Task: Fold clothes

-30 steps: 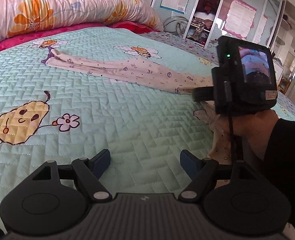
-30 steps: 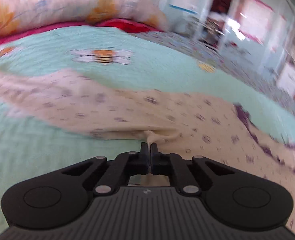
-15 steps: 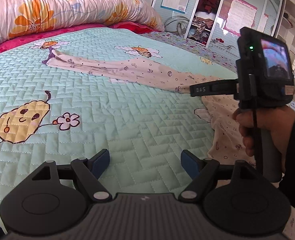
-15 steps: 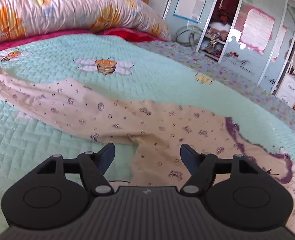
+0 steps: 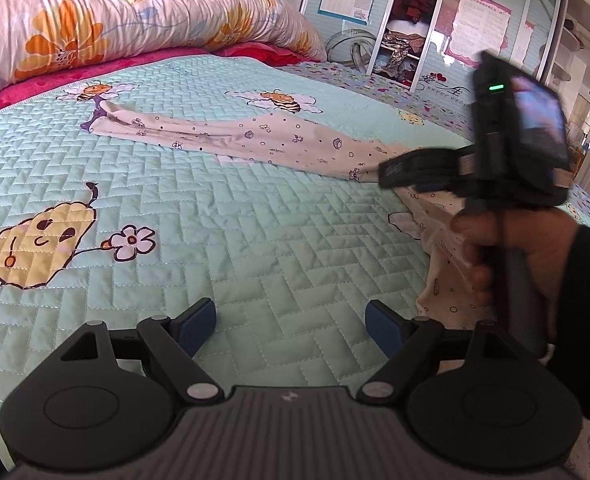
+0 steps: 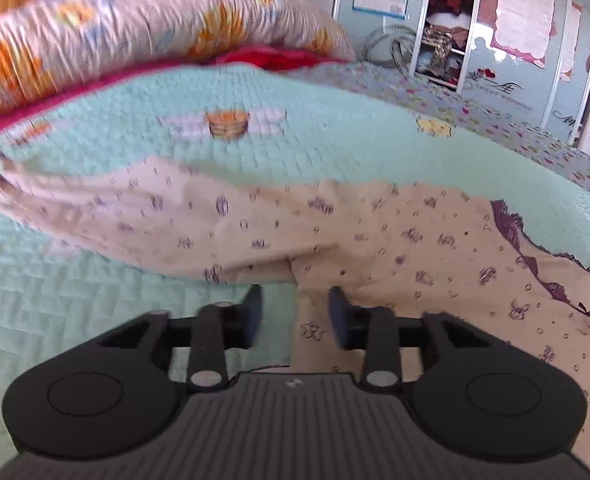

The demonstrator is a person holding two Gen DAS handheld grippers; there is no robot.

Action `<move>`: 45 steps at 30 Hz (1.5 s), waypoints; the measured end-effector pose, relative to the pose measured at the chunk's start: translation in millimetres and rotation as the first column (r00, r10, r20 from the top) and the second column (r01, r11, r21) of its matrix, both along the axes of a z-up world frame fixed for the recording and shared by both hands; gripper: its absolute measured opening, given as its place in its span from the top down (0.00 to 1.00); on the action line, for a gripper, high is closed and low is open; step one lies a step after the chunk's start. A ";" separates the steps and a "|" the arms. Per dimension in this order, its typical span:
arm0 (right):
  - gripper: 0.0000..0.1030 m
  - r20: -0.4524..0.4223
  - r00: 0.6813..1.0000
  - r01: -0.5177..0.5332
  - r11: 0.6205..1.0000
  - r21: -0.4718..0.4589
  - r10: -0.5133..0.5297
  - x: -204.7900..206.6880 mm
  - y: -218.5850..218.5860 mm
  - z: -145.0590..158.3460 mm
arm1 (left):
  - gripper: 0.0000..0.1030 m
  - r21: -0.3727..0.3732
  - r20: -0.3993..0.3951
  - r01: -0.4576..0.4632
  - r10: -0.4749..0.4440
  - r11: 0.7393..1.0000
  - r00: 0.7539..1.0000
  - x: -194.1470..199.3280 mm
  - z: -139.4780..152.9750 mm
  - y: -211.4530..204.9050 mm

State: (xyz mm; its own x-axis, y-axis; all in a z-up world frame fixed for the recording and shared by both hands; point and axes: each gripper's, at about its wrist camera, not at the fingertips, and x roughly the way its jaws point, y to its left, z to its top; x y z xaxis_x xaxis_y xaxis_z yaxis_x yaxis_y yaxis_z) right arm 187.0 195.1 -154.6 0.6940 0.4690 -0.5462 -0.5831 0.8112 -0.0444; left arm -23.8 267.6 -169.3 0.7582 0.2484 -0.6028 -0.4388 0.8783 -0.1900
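Note:
Cream pyjama trousers [image 5: 263, 140] with small purple prints lie stretched across the mint quilt [image 5: 215, 240], one leg reaching to the far left. The right wrist view shows the trousers [image 6: 335, 224] close up, with a purple waistband at the right. My right gripper [image 6: 295, 304] hovers at the crotch fold. Its jaws are closing with cloth between them, and the pads stand apart from it. The left wrist view shows that right gripper [image 5: 391, 170] held by a hand [image 5: 507, 248]. My left gripper [image 5: 291, 316] is wide and opening over bare quilt, with nothing between its fingers.
A floral duvet roll [image 5: 135, 20] and a red pillow [image 5: 271, 54] lie along the headboard at the back. An open wardrobe [image 5: 407, 20] with sliding doors stands past the far side of the bed. The quilt carries pear and bee pictures.
My right gripper let go of the pinch of cloth, opened wide, then narrowed again while lifting and rolling a little. The left gripper has stayed where it was.

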 end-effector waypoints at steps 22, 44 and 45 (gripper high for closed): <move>0.94 -0.179 0.967 0.203 0.973 0.107 -0.182 182.1 -87.8 -5.1 | 0.09 0.049 -0.019 0.015 -0.014 0.999 1.000 5.6 -4.2 -8.7; 0.62 -0.017 0.966 0.259 0.959 0.111 -0.259 218.3 -75.4 30.1 | 0.04 0.071 -0.032 0.029 -0.026 0.997 0.999 9.0 -6.2 -11.7; 0.62 -0.021 0.972 0.236 0.963 0.129 -0.236 202.2 -77.3 32.9 | 0.04 0.069 -0.031 0.028 -0.026 0.997 0.999 8.7 -6.1 -11.6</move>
State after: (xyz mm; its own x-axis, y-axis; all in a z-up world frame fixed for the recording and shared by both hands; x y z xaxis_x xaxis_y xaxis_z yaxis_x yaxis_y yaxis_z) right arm 389.2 117.8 -121.7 0.7909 0.3591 -0.4955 -0.3744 0.9244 0.0723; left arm -15.1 256.1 -175.4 0.7470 0.2702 -0.6075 -0.4193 0.9005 -0.1151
